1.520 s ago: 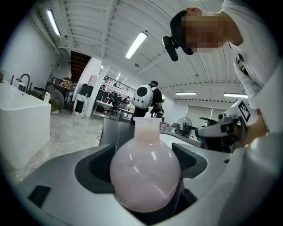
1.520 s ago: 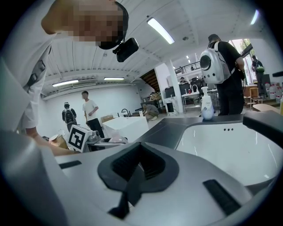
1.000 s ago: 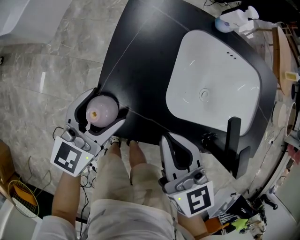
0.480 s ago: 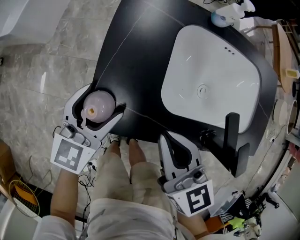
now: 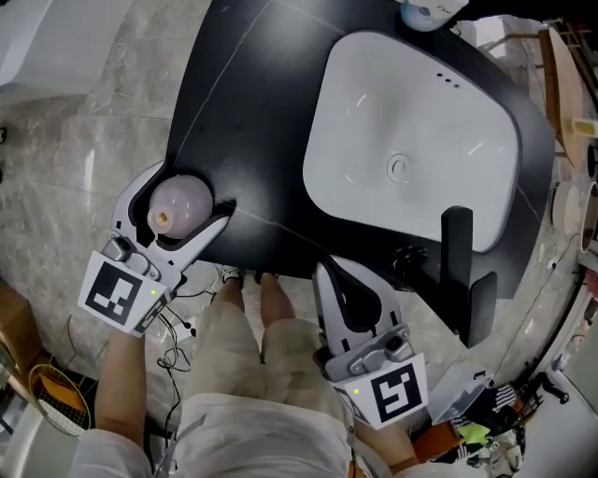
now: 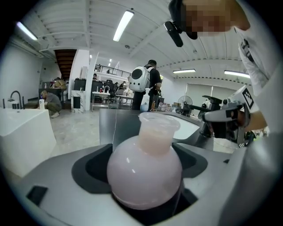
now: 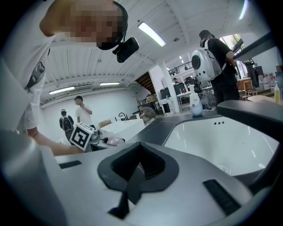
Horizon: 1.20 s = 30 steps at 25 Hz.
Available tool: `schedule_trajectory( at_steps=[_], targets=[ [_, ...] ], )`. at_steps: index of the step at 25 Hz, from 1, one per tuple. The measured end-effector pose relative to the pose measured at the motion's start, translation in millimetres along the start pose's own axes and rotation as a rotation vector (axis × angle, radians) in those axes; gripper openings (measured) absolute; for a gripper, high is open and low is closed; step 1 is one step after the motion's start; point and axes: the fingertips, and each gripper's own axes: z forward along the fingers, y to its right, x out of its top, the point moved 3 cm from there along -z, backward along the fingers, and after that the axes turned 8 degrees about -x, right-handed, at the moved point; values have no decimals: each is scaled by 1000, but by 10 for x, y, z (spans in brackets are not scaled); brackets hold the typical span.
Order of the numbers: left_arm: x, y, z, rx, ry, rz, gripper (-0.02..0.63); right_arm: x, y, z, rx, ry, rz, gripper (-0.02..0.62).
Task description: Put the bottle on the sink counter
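A round pale pink bottle (image 5: 177,203) with a short open neck sits between the fingers of my left gripper (image 5: 187,193), which is shut on its belly. The gripper holds it upright at the near left corner of the black sink counter (image 5: 252,112); whether its base touches the counter I cannot tell. In the left gripper view the bottle (image 6: 146,170) fills the middle, and the counter lies just beyond it. My right gripper (image 5: 329,273) is shut and empty, its tips at the counter's near edge, in front of the white basin (image 5: 411,103).
A black faucet (image 5: 458,271) rises at the basin's near right side. A white spray bottle (image 5: 425,11) stands at the counter's far end. A marble floor (image 5: 84,112) lies to the left, with clutter along the right. People (image 6: 148,86) stand in the hall beyond.
The whole picture has slid a little left and up. The left gripper keeps its hold on the bottle at the same counter corner. The right gripper has barely shifted.
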Motion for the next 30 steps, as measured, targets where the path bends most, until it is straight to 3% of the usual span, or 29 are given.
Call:
schedule_trajectory(
  at_steps=[3, 10, 30],
  targets=[
    [1, -5, -9, -3, 10, -35, 410, -17, 58, -40, -9, 3, 7, 11],
    [-1, -3, 0, 2, -19, -25, 410, -37, 122, -66, -18, 3, 21, 11],
    [38, 8, 242, -55, -205, -1, 411, -48, 84, -38, -17, 6, 32, 11]
  ],
)
